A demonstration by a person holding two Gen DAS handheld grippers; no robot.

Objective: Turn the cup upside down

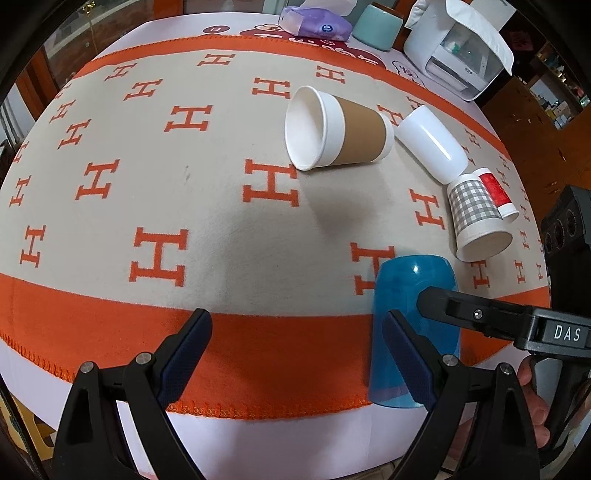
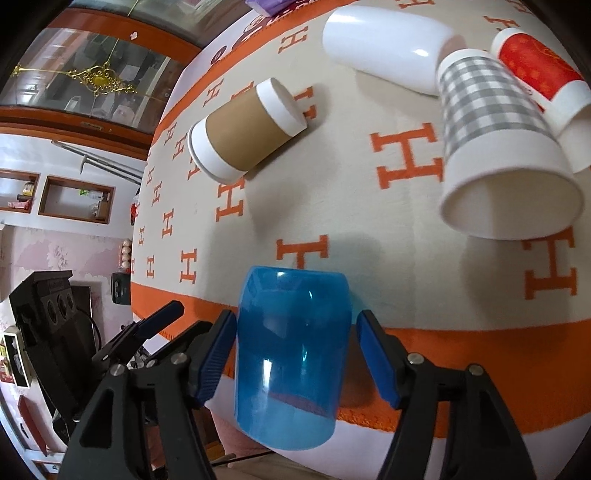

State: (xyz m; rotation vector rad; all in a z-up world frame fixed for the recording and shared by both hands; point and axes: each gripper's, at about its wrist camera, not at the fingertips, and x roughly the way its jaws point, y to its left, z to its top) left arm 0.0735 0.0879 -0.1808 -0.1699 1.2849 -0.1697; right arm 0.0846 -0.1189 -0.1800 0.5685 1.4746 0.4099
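Observation:
A translucent blue plastic cup point(image 2: 291, 354) stands upside down on the orange border of the cloth, mouth down near the table's front edge. My right gripper point(image 2: 295, 354) is open, its blue pads on either side of the cup with small gaps. In the left wrist view the blue cup point(image 1: 413, 295) is at lower right, with the right gripper's finger in front of it. My left gripper point(image 1: 295, 354) is open and empty over the cloth's orange border, left of the cup.
A brown-sleeved paper cup point(image 1: 332, 129), a white cup point(image 1: 428, 144), a grey-checked cup point(image 1: 476, 221) and a red cup point(image 1: 496, 194) lie on their sides on the H-patterned cloth point(image 1: 147, 166). A white printer point(image 1: 458, 51), teal jar point(image 1: 380, 24) and purple tissue pack point(image 1: 314, 24) stand at the back.

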